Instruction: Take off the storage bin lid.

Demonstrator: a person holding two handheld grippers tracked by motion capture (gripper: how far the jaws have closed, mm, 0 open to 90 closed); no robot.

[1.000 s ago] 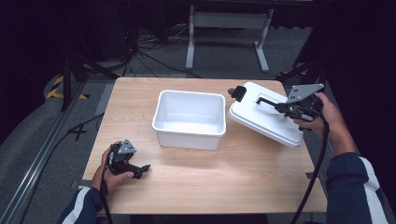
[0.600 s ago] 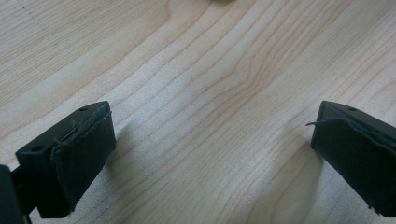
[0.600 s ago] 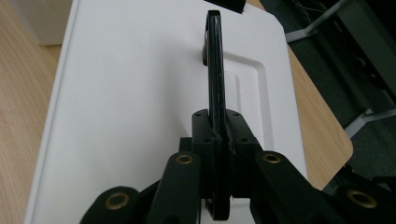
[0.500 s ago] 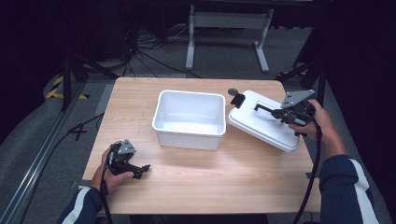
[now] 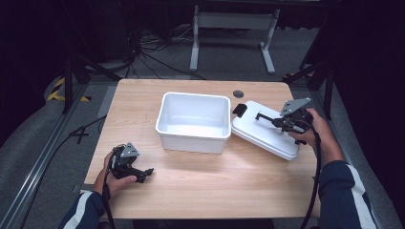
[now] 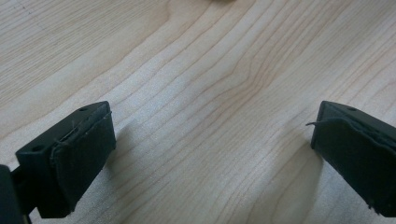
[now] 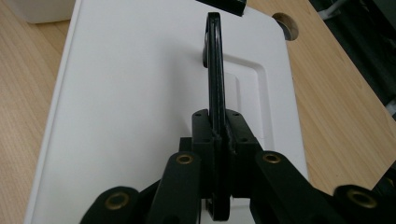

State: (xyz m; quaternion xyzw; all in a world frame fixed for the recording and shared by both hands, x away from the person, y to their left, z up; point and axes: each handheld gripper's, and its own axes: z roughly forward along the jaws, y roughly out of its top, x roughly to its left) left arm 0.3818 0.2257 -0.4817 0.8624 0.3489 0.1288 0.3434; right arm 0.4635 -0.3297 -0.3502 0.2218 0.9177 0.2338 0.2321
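**Right gripper clamped on the lid handle, left gripper idle**

While the white lid (image 5: 265, 133) lies tilted at the right side of the wooden surface (image 5: 215, 186), its near edge on the wood and its left edge just beside the white tub (image 5: 193, 121), the right gripper (image 5: 272, 119) has it by the black handle (image 7: 215, 70). And look at the right gripper view: the fingers (image 7: 201, 135) are pressed together on that thin handle, which stands up on edge from the lid's recessed centre panel and runs straight away from the camera. There is no gap to speak of, only the handle's thickness between them. A black latch (image 5: 239, 109) sits at the lid's far corner, near the round cable hole (image 5: 238, 94) in the surface.

Over on the other side, the left gripper (image 5: 143, 174) rests low at the near left of the surface, well apart from the tub. Its fingers (image 6: 70, 158) are spread wide in the left gripper view, with nothing but bare wood grain between them.

The tub itself sits upright in the middle of the surface, open at the top.
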